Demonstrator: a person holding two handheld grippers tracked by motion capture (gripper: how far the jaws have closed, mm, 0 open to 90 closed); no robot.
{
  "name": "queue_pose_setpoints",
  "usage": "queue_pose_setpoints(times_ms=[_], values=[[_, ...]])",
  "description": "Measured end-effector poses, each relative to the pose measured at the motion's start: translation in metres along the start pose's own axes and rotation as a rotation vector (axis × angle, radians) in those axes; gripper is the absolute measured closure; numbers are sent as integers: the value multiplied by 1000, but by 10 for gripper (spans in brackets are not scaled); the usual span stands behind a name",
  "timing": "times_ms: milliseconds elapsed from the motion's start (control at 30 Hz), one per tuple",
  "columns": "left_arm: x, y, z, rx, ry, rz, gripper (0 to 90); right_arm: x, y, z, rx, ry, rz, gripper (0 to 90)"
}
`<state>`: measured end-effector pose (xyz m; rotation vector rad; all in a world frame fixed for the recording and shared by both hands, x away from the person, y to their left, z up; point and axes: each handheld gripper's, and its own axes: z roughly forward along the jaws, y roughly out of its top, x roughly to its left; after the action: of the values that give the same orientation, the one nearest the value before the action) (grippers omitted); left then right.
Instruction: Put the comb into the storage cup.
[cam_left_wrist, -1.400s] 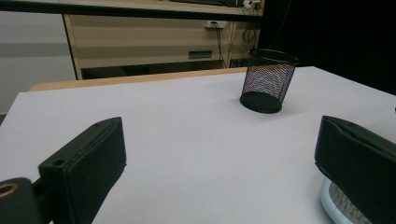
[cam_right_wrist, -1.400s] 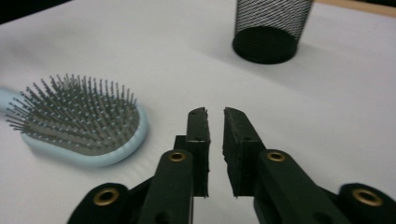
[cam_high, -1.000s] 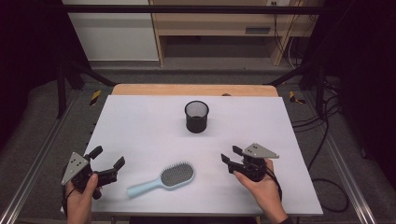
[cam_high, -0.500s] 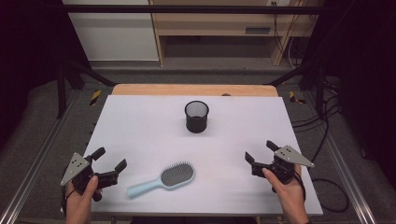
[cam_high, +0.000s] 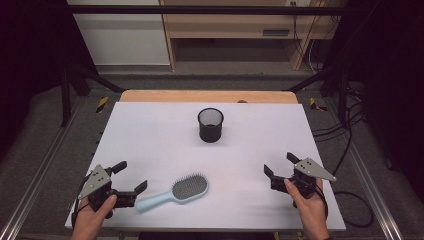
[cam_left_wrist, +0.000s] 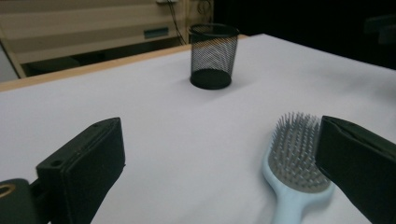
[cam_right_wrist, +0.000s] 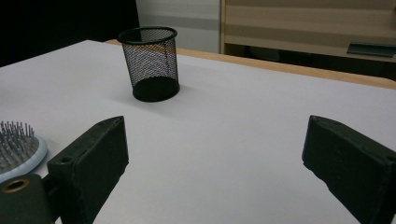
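A light-blue hairbrush (cam_high: 175, 192) lies bristles-up near the table's front edge, its handle pointing left. A black mesh cup (cam_high: 210, 125) stands upright at the table's middle back. My left gripper (cam_high: 130, 178) is open at the front left, its near jaw close beside the brush handle. In the left gripper view the hairbrush (cam_left_wrist: 294, 163) sits partly behind the right jaw, with the mesh cup (cam_left_wrist: 212, 56) beyond. My right gripper (cam_high: 280, 165) is open at the front right, nothing between its jaws. The right gripper view shows the mesh cup (cam_right_wrist: 152, 63) ahead and the hairbrush (cam_right_wrist: 18, 144) at far left.
The white table top (cam_high: 150, 130) ends in a wooden strip (cam_high: 207, 96) at the back. Metal rails (cam_high: 40, 170) run along both sides, cables (cam_high: 350, 140) trail on the right floor, and a wooden shelf unit (cam_high: 240, 25) stands behind.
My right gripper has drawn back from the table's middle front to the front right edge. The left gripper, brush and cup have barely moved.
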<state>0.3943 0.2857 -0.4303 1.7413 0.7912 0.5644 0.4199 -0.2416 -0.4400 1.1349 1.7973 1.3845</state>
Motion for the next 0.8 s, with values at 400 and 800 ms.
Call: queue_pose_setpoints(times_ms=[400, 800], values=[[-23, 0, 27, 219, -147, 89, 35, -2, -1, -1, -8, -1, 4, 72], [-26, -10, 41, 343, -217, 120, 64, 5, -3, 7, 21, 8, -24, 75]])
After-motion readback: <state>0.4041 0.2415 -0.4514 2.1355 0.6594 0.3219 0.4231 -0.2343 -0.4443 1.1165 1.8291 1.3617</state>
